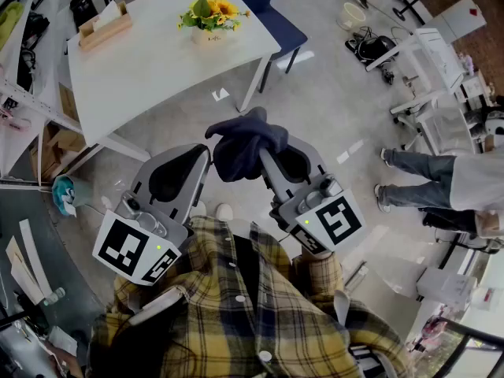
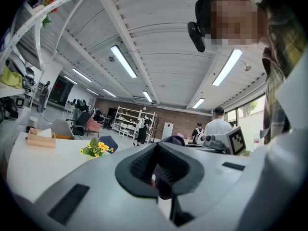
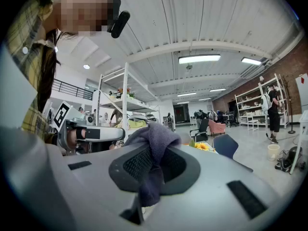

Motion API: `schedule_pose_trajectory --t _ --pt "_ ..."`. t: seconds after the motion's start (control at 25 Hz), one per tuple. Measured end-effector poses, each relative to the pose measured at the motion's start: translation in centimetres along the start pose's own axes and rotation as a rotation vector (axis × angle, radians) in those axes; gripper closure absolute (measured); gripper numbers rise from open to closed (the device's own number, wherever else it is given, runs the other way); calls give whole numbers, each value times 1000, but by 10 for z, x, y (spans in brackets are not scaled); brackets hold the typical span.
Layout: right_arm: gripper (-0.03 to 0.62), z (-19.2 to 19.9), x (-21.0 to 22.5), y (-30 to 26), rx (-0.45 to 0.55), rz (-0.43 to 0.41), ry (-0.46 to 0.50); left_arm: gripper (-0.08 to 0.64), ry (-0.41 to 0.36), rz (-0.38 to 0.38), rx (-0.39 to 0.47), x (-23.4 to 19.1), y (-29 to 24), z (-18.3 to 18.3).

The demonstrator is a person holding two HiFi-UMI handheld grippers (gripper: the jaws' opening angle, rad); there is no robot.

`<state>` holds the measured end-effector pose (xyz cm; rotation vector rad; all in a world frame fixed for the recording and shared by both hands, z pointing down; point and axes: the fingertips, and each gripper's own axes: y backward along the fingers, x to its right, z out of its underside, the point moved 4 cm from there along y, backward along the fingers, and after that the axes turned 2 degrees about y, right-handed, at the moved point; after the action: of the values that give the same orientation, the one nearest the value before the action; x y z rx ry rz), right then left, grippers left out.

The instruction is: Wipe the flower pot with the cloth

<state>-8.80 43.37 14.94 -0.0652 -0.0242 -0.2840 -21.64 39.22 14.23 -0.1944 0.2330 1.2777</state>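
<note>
Head view: I see the right gripper [image 1: 272, 160] clamped on the dark blue cloth [image 1: 246, 144], well apart from the flower pot [image 1: 209, 31] on the white table [image 1: 150, 69] | right gripper view: cloth fold pinched between the pads, tail hanging down; only the pot's yellow flowers [image 3: 202, 146] show | left gripper view: left gripper [image 2: 156, 172] jaws together, nothing held.

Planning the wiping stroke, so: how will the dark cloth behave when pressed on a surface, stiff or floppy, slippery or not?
Probably floppy: the cloth bunches in folds and droops over the right tool instead of holding a shape. Likely light, since one pinch at the tool's tip carries it. Its fuzzy, knit-like surface suggests decent grip, not slipperiness.
</note>
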Motion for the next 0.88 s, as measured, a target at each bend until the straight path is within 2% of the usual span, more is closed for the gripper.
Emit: schedule_pose_trajectory --t 0.52,0.88 --pt "575 5 3 13 2 10 -21 551 -10 -6 -3 6 -4 5" --pt "575 25 3 48 0 5 -66 551 -18 -16 -19 37 -1 28"
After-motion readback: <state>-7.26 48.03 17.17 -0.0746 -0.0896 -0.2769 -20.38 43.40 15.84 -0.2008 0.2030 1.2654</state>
